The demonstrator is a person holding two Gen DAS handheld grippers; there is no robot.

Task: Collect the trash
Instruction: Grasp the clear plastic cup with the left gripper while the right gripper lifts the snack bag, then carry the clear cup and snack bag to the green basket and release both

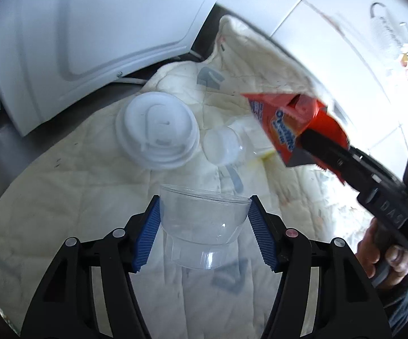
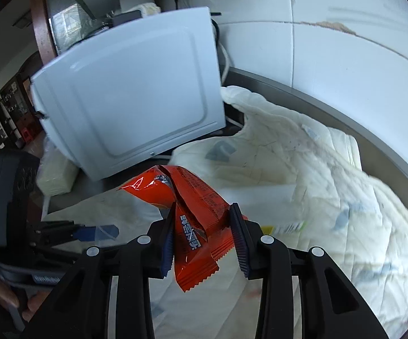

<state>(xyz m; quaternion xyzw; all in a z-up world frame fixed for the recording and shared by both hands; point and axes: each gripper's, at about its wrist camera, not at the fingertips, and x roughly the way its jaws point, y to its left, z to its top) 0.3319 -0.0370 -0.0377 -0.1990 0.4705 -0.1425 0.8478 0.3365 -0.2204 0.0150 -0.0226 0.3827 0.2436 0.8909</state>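
My left gripper point(image 1: 204, 220) is shut on a clear plastic cup point(image 1: 201, 226), held between its blue pads above the quilted cloth. My right gripper point(image 2: 202, 238) is shut on an orange snack wrapper point(image 2: 192, 220), lifted off the cloth; the same wrapper point(image 1: 288, 124) shows at the right of the left wrist view, in the right gripper's black fingers. A white cup lid point(image 1: 157, 132) and a clear plastic bottle point(image 1: 226, 147) lie on the cloth beyond the cup. The left gripper appears at the lower left of the right wrist view point(image 2: 96, 233).
A cream quilted cloth point(image 2: 331, 197) covers the counter and bunches against the white tiled wall point(image 2: 345, 45). A white appliance point(image 2: 130, 90) stands at the back left. A pale folded pack point(image 2: 56, 178) sits by its base.
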